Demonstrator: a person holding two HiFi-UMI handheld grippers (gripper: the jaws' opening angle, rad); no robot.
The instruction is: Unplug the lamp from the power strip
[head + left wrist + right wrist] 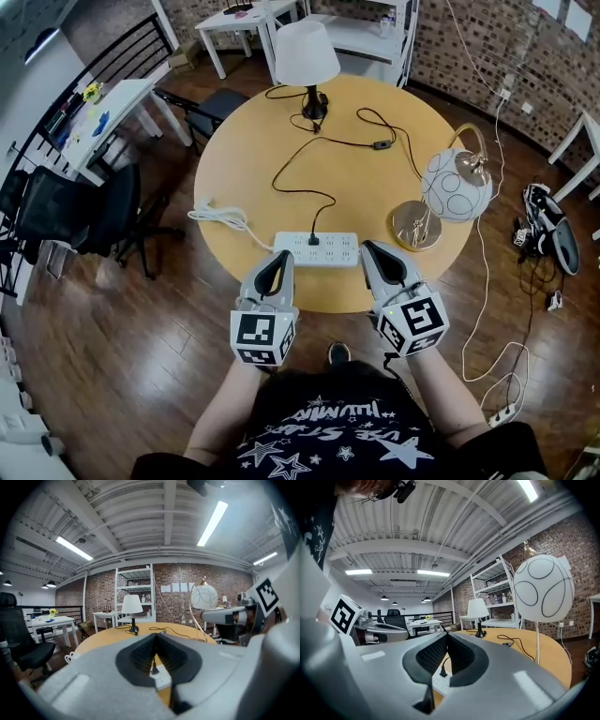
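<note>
Left gripper [282, 255] and right gripper [368, 247] hover at the round wooden table's [242, 169] near edge, fingers pressed together, holding nothing. White oblong power strip [317, 249] lies between them, black plug [313, 240] seated; white-shaded lamp [307, 56] stands at the far edge.

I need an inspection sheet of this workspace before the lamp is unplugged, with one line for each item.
Surface: round wooden table.
Job's things: lamp at the far edge; its plug sits in the power strip near the front edge.
Clutter: globe lamp on the right.
Grippers: left hand-held gripper and right hand-held gripper shut, empty, near the strip's ends.
Cables: black cord from lamp to plug; white cord coiled at left.
Surroundings: chair, desk, brick wall.
</note>
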